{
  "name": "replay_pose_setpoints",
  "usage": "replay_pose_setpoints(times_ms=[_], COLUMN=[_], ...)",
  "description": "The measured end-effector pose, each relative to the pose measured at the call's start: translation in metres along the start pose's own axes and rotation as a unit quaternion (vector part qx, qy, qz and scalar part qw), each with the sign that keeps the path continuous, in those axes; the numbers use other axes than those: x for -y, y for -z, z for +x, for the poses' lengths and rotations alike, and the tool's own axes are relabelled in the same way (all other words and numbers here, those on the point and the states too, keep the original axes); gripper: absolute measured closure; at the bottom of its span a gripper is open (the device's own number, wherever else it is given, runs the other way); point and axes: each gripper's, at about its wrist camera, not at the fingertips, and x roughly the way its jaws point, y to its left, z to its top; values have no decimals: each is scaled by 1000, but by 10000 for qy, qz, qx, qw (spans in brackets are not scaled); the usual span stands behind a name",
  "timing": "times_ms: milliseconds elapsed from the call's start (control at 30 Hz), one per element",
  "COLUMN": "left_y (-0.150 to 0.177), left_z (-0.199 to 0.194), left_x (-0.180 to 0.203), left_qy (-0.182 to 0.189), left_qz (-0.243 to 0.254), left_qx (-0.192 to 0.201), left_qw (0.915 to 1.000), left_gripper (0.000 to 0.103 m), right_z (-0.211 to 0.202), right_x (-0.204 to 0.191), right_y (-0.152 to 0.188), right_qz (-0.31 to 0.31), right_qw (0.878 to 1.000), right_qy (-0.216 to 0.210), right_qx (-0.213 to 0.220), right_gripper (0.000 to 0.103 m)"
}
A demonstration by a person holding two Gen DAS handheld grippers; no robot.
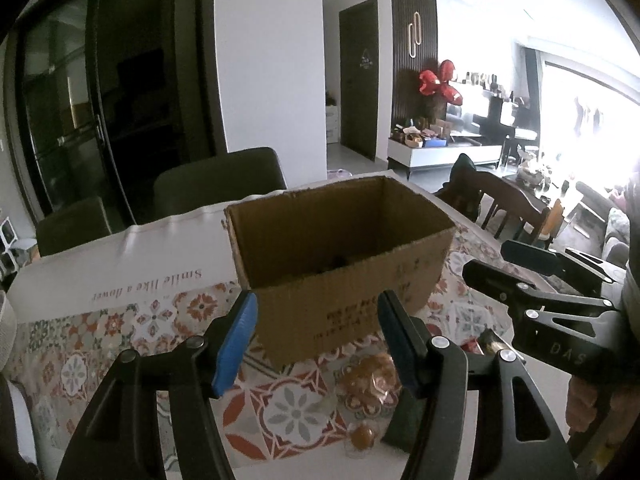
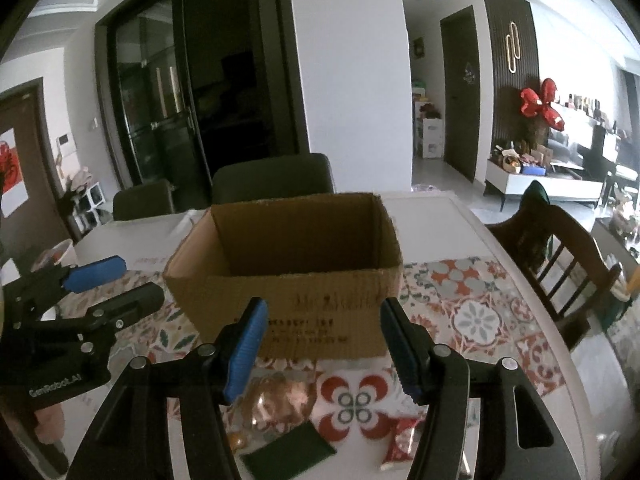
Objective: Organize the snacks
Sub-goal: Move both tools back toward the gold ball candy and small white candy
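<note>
Hovering with left gripper and right gripper both wide open, empty; box at twelve; picking next, possibly red packet at five.

An open brown cardboard box stands upright on the patterned tablecloth. Near its front wall, toward 6 o'clock, lie a clear packet of round biscuits, a dark green packet and a red wrapped snack

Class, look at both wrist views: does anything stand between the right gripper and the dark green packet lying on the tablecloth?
Nothing visible does. The right gripper hangs open above the dark green packet, which lies bare on the tablecloth in front of the cardboard box.
</note>
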Motion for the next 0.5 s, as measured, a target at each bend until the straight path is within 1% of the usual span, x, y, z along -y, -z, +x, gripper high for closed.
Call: replay_pose_setpoints(times_ms=[200,500], left_y=[25,66], left_z=[-10,-12], left_x=[2,6], left_qy=[68,164], left_qz=[46,107], left_qx=[-63,-232], left_qw=[9999,9995], left_gripper=[42,42], right_z=[-12,-17], right_x=[-5,-11], right_y=[22,58], right_qz=[-1,-12], right_qw=[10000,9997], right_qy=[69,105], right_qx=[-1,-212], right_gripper=[43,43])
